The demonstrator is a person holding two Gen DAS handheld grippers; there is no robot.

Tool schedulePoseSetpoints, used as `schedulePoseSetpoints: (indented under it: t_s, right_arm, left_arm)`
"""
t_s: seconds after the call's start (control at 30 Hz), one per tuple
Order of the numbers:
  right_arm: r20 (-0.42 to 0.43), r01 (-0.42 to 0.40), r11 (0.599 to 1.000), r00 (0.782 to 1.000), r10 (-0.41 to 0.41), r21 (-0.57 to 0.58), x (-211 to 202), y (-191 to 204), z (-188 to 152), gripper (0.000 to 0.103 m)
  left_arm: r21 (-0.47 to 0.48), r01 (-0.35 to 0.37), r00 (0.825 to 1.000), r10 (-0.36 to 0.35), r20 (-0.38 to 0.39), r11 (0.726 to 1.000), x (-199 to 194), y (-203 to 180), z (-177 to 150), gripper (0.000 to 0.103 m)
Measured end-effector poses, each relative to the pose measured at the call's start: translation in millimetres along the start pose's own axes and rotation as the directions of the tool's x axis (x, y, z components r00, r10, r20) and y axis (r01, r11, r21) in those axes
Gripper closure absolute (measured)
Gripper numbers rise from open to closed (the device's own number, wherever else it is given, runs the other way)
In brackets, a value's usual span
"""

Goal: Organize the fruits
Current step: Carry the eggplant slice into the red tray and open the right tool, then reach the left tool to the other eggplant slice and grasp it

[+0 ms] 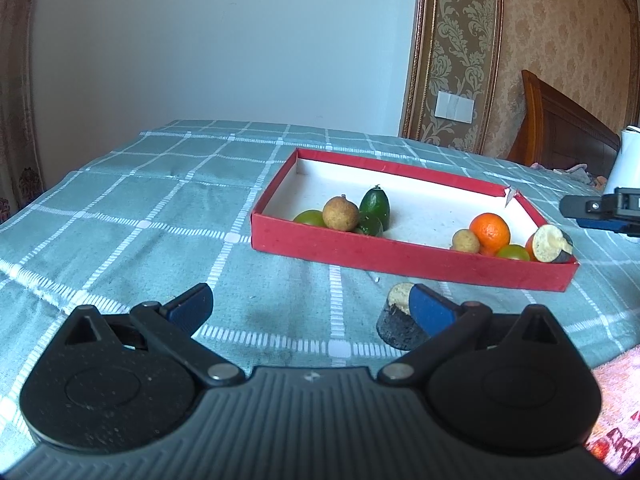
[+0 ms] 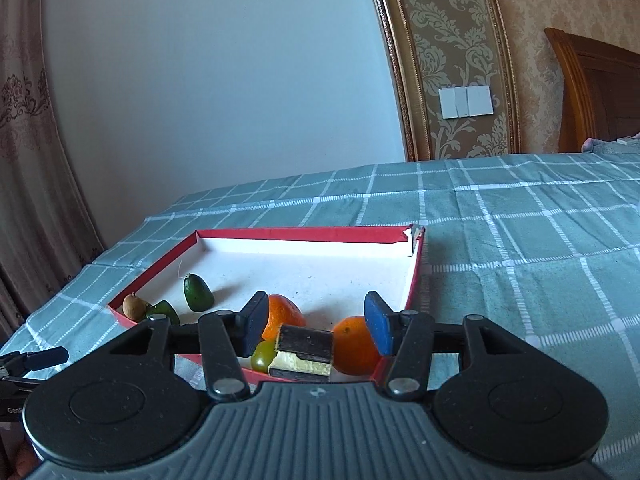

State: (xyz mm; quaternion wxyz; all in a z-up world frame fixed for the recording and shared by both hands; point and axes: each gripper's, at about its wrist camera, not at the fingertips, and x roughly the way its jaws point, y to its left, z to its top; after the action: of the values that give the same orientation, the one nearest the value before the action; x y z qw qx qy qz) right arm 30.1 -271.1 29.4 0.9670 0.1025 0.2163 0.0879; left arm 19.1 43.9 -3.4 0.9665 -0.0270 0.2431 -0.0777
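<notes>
Surface: teal checked cloth (image 1: 160, 208) with white grid lines, soft woven fabric, lightly creased, spread over what appears to be a bed.
Left tool: left tool (image 1: 312, 308) hangs low over the cloth, blue pads spread wide apart, nothing between them.
Stray piece: dark-skinned, pale-fleshed cut fruit chunk (image 1: 398, 322) stands on the cloth just inside the left tool's right pad; rough, matt rind, crumbly cut face. Contact with the pad cannot be told.
Container: shallow red cardboard tray (image 1: 400, 258) with white lining, one far corner torn.
Left group in tray: brown round rough-skinned fruit (image 1: 341, 213), upright glossy dark green pointed fruit (image 1: 375, 206), and smaller green pieces, all touching.
Right group in tray: smooth orange mandarin (image 1: 490, 233), small tan round fruit (image 1: 466, 241), yellow-green round fruit (image 1: 513, 252) and a second dark-skinned cut chunk (image 1: 550, 245) leaning at the near right corner.
Right tool: right tool (image 2: 316, 326) hovers above that corner, pads apart and clear of the chunk (image 2: 304, 354) beneath; it grips nothing.
Step in hand (judged): release of the chunk into the tray looks complete; the stray piece remains.
Method advice: lift the right tool straight away without nudging the round mandarins, which would roll. Close the left tool on the rind sides of the stray chunk, not the soft cut face, and set it beside its twin.
</notes>
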Motion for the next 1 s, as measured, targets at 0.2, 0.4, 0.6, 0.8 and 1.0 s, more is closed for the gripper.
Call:
schedulePoseSetpoints:
  t_s: [0.2, 0.4, 0.6, 0.8, 1.0]
  right_arm:
    - [0.017, 0.016, 0.998, 1.000, -0.018, 0.063, -22.1, -18.8, -14.1, 0.051]
    - [-0.044, -0.001, 0.996, 0.999, 0.005, 0.089, -22.7, -21.8, -40.9, 0.047]
    - [-0.061, -0.010, 0.987, 0.998, 0.020, 0.160, -17.1, -32.8, -53.8, 0.045]
    - [-0.056, -0.042, 0.971, 0.997, 0.057, 0.236, -17.2, -44.6, -56.0, 0.045]
    - [-0.045, -0.063, 0.962, 0.996, 0.077, 0.265, -16.8, -49.6, -56.5, 0.045]
  left_arm:
    - [0.002, -0.006, 1.000, 0.006, 0.001, 1.000, -0.6, -0.7, 0.1, 0.000]
    - [0.006, -0.016, 1.000, 0.016, 0.003, 1.000, -1.1, -1.2, -0.1, 0.000]
    - [0.006, -0.019, 1.000, 0.019, 0.005, 1.000, -1.2, -1.3, -0.1, 0.000]
    - [0.032, -0.010, 0.997, 0.007, 0.071, 0.999, -12.3, -3.9, -3.8, 0.000]
    - [0.130, -0.018, 0.993, 0.002, 0.119, 0.991, -21.6, -16.6, -6.6, 0.000]
